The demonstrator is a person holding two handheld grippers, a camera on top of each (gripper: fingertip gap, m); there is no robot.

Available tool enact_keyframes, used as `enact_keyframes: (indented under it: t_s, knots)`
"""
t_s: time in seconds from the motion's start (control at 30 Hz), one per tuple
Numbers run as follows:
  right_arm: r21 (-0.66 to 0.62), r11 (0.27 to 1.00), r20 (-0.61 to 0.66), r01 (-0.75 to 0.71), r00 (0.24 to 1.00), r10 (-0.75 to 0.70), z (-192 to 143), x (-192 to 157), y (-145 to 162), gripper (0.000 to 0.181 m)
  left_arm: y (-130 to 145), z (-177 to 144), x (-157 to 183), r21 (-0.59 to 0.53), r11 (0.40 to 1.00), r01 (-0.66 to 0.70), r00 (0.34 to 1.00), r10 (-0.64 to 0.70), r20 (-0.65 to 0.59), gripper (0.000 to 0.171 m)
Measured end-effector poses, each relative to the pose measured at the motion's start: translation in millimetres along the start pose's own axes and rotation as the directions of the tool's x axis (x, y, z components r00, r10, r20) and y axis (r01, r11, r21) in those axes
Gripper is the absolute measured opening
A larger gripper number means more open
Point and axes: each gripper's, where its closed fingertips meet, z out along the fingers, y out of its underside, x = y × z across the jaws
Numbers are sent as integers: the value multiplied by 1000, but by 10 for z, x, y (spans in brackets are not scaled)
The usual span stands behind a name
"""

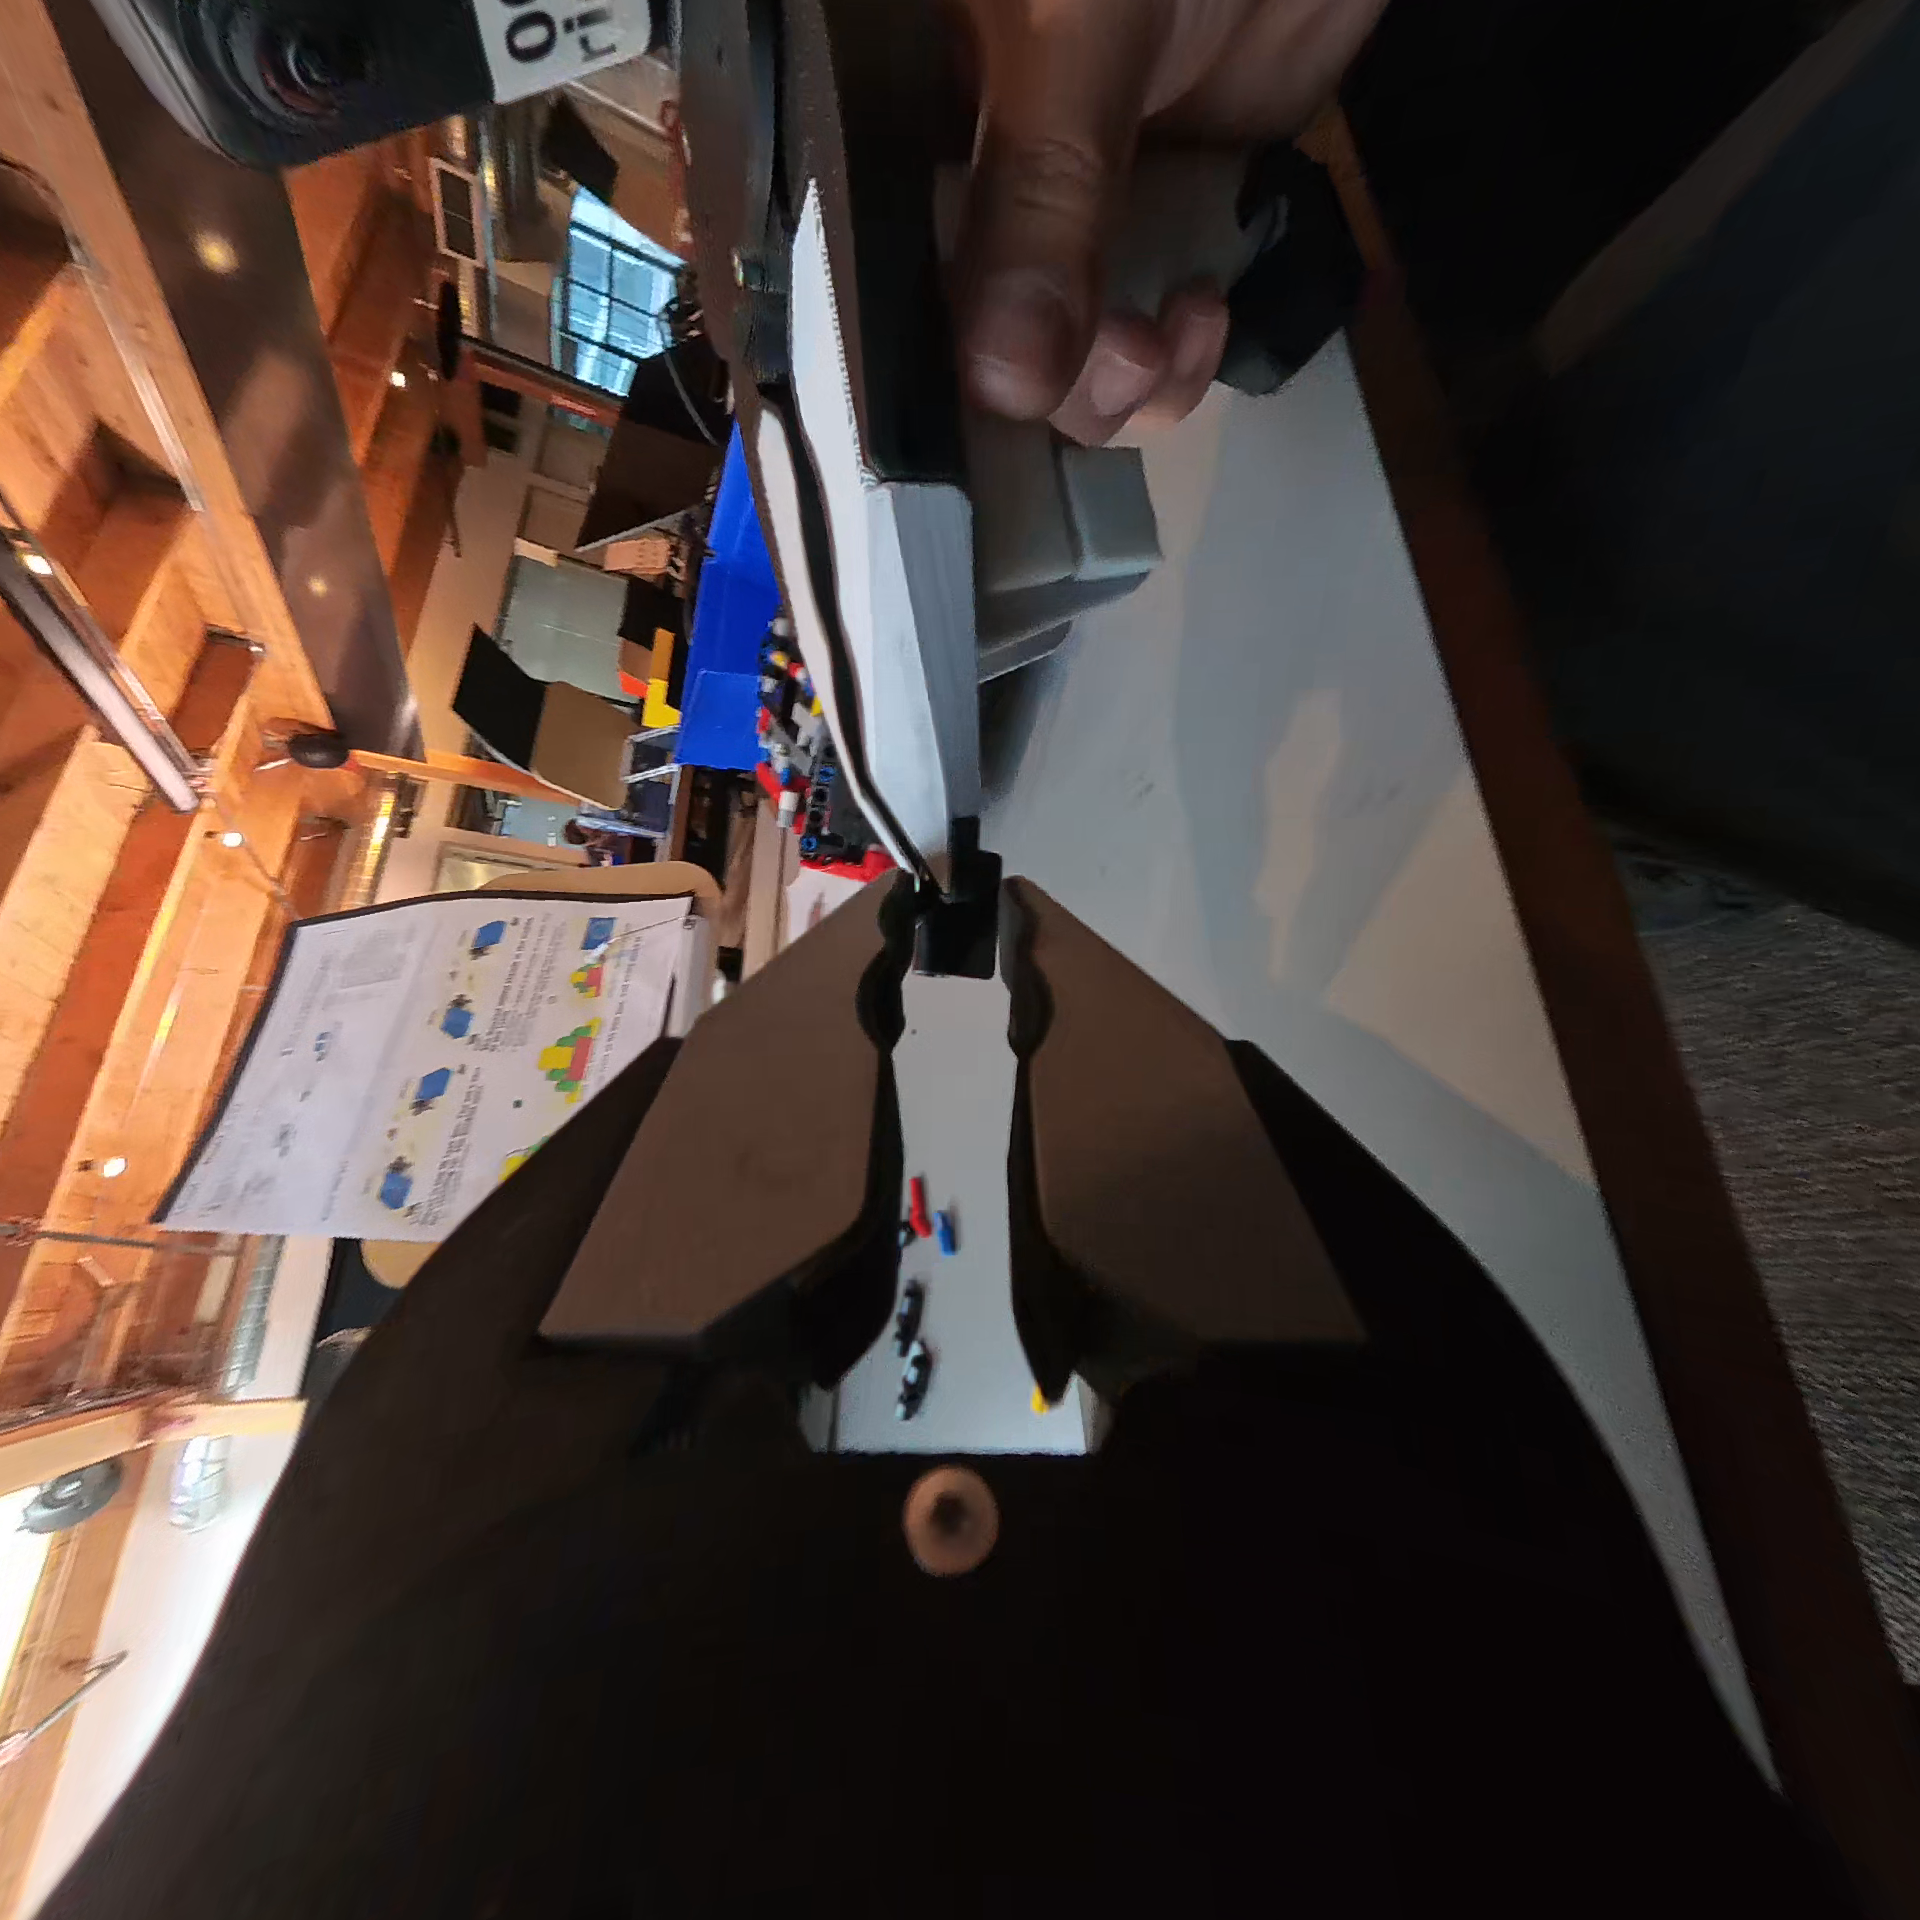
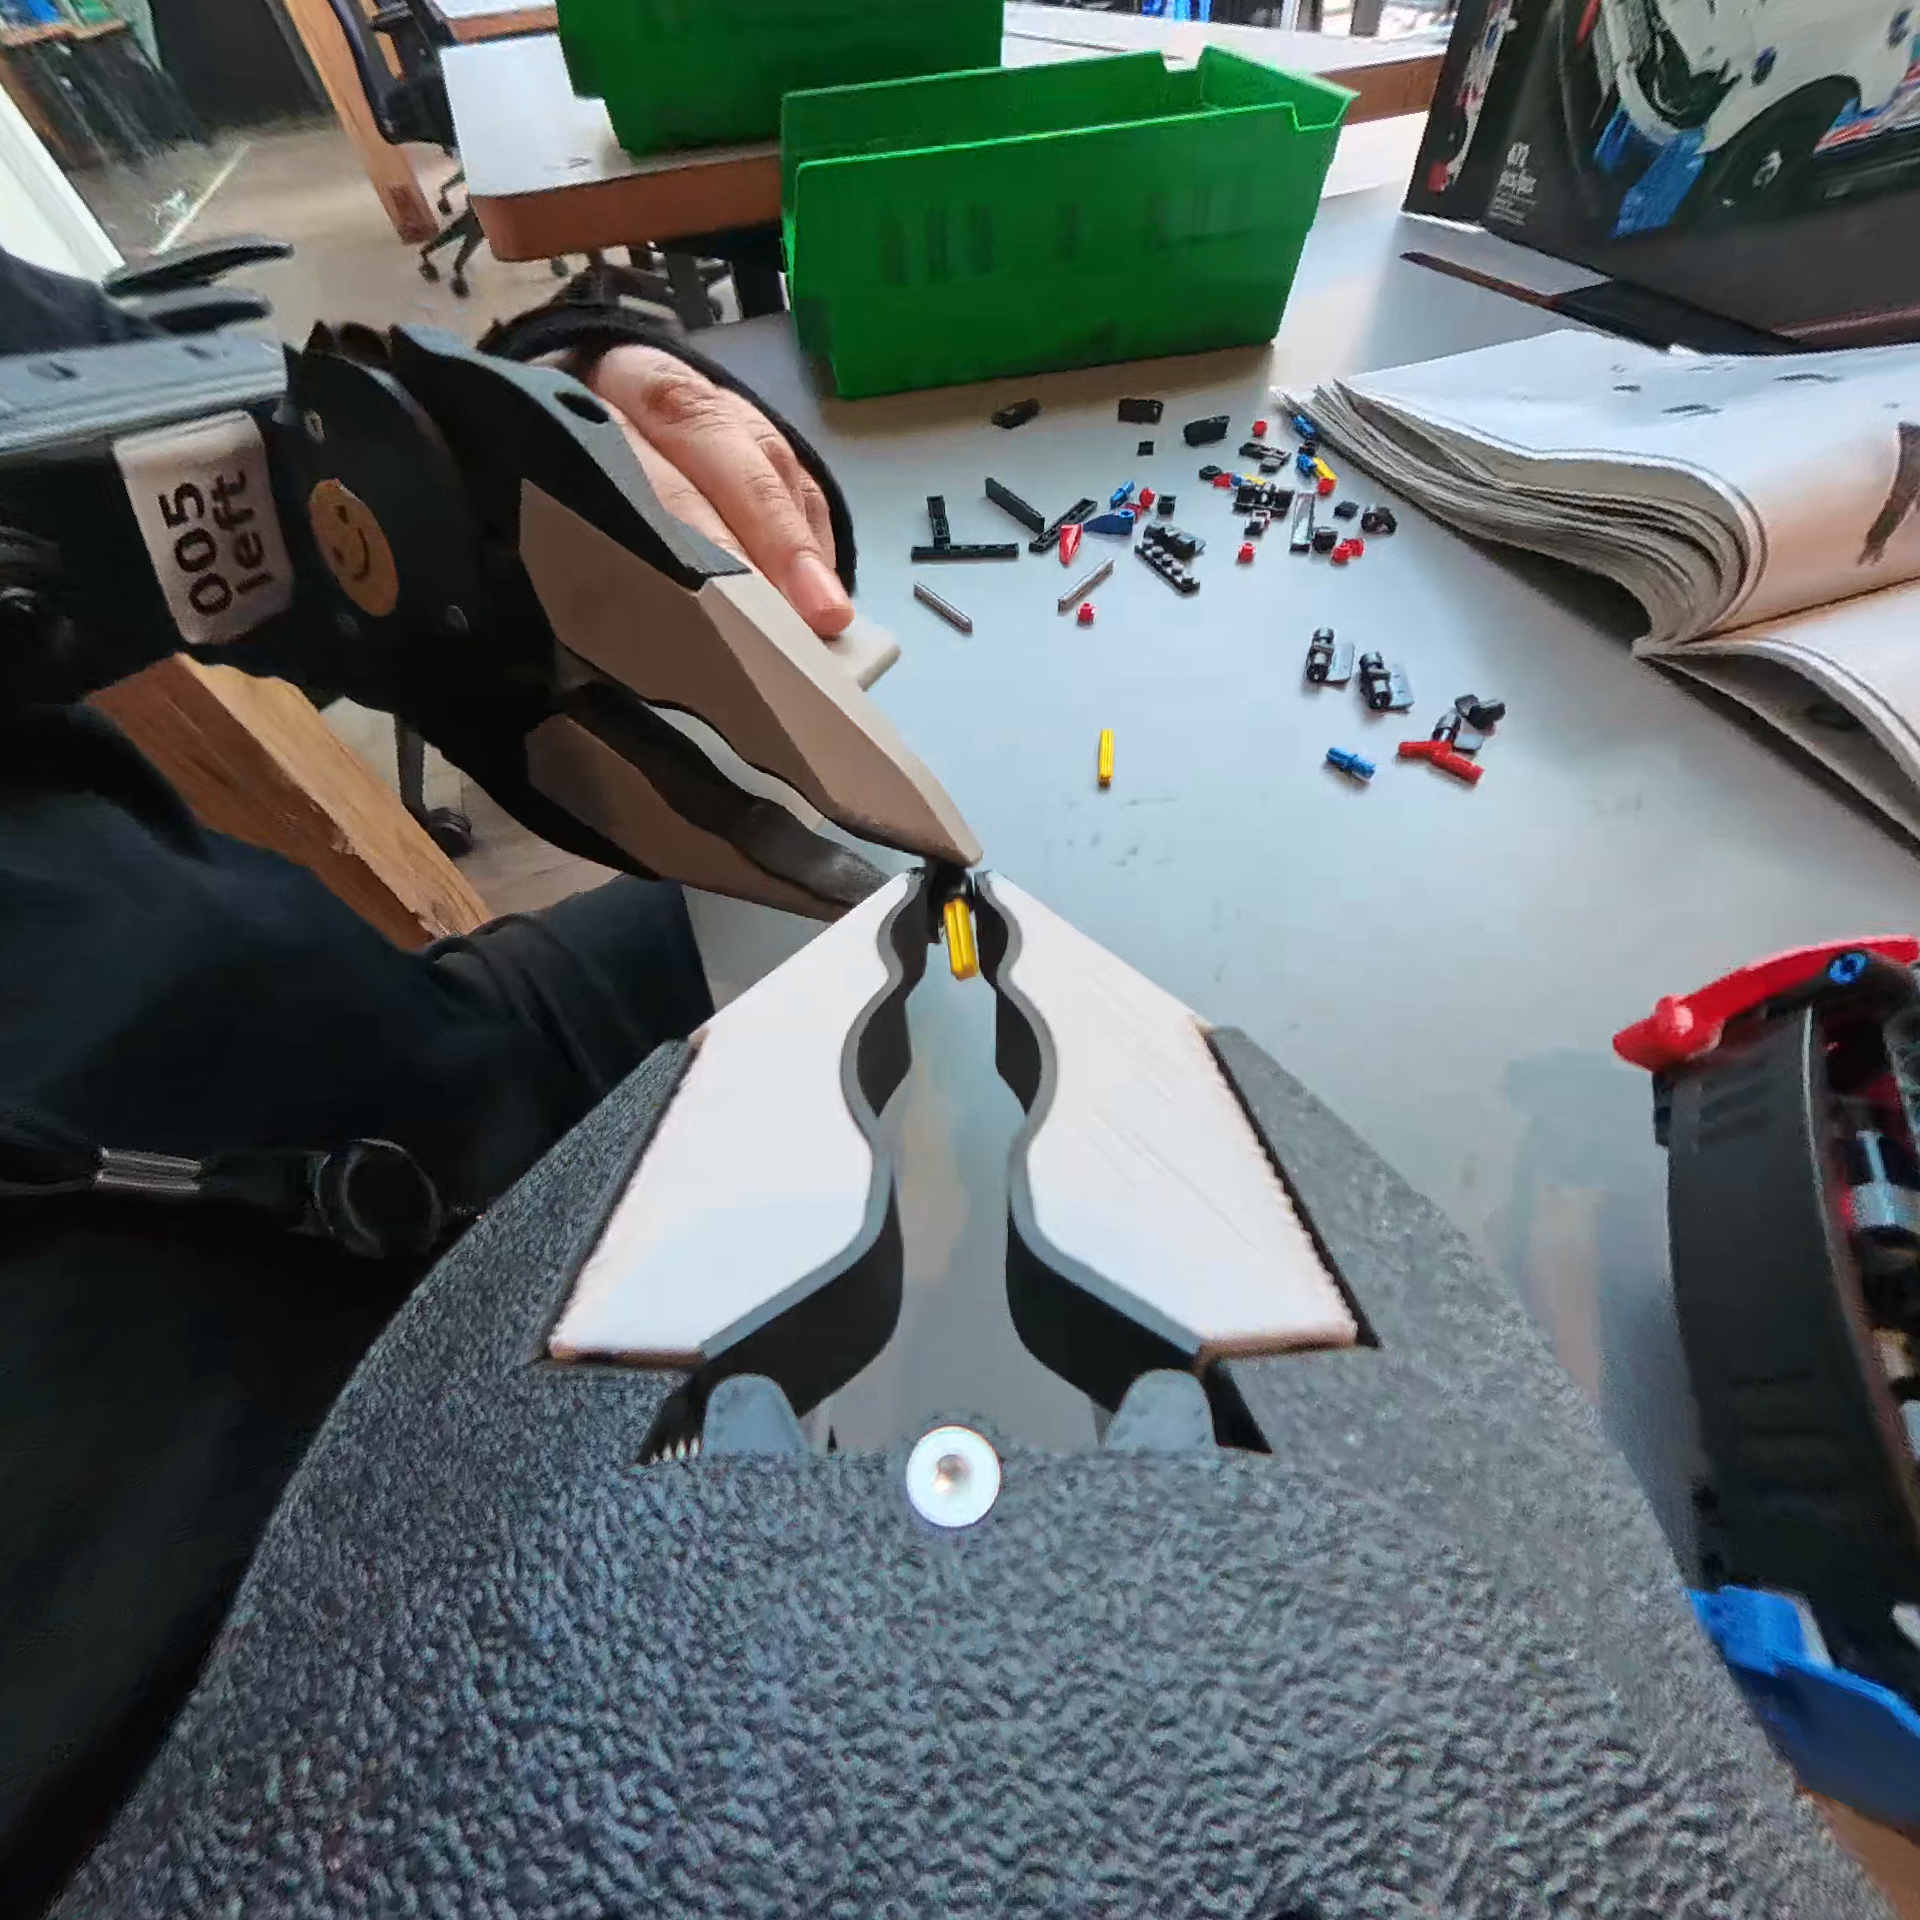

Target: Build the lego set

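In the right wrist view my right gripper [image 2: 948,885] is shut on a short yellow axle [image 2: 958,938], which sticks back between its fingers. A small black piece [image 2: 948,883] sits at the axle's far end. My left gripper [image 2: 932,864] comes in from the left and meets that tip. In the left wrist view my left gripper [image 1: 951,914] is shut on the small black piece [image 1: 956,935], and my right gripper [image 1: 932,868] reaches down from above and touches it. Both are held above the grey table [image 2: 1351,935].
Loose small pieces [image 2: 1195,520] and a second yellow axle [image 2: 1104,755] lie on the table. A green bin [image 2: 1039,229] stands behind them, an open instruction book [image 2: 1610,499] to the right. A partly built red, black and blue model [image 2: 1787,1247] is at the right edge. The tips of both grippers are at nearly the same place.
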Motion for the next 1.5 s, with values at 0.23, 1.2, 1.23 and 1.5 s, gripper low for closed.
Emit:
enact_keyframes:
  t_s: [0.23,1.2,1.23,1.5]
  knots:
    - [-20,986,-33,165,986,-166,104,109,-193,8,126,-40,-251,-33,990,-139,975,143,173,12]
    - [24,821,-28,570,821,-570,370,115,-251,8,482,-220,-196,-27,724,689,662,-644,-383,4]
    - [-38,847,6,531,848,-531,408,136,-125,8,531,-188,-67,-142,652,745,546,-719,-430,4]
    - [-231,855,60,465,883,-465,632,156,257,24,717,-113,432,-591,83,803,-158,-925,-345,4]
